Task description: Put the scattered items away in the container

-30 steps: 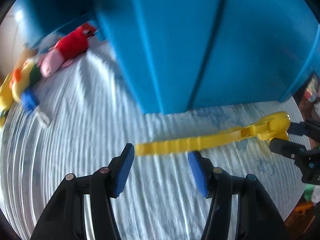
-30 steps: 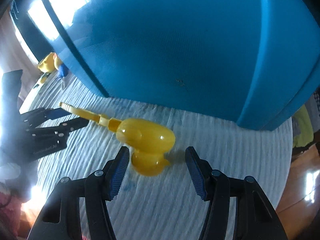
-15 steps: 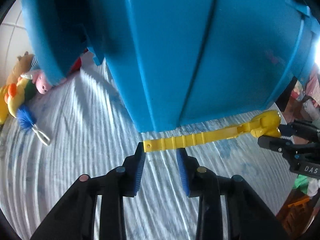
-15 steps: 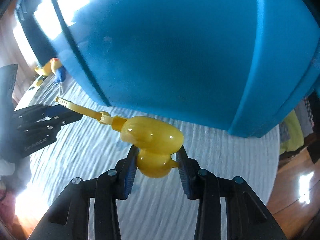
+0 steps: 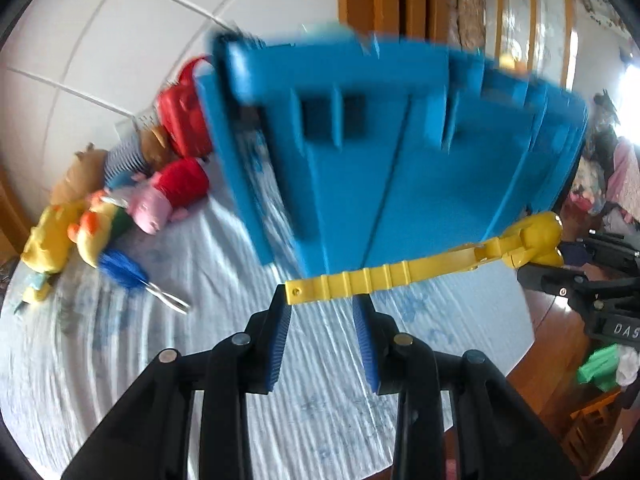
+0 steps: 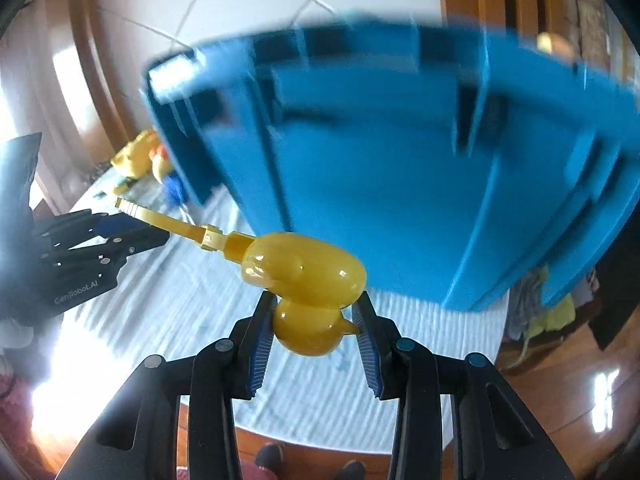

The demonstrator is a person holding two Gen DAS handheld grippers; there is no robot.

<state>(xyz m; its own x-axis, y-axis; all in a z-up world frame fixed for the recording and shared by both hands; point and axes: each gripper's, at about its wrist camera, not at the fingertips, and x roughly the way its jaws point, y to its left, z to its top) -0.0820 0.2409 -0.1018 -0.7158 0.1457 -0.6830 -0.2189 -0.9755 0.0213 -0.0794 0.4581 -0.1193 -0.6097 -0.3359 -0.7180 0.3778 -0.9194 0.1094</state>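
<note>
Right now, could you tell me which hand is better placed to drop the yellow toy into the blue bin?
Right. The right gripper clamps the yellow toy's bulky duck end; the left gripper holds only its thin handle tip.

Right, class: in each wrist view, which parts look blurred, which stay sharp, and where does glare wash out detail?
Left wrist view: the blue bin is motion-smeared, the left tool and yellow duck-headed tongs sharper. Right wrist view: the bin's rim streaks, the duck head in the right tool stays crisp, and window glare bleaches the lower left.
</note>
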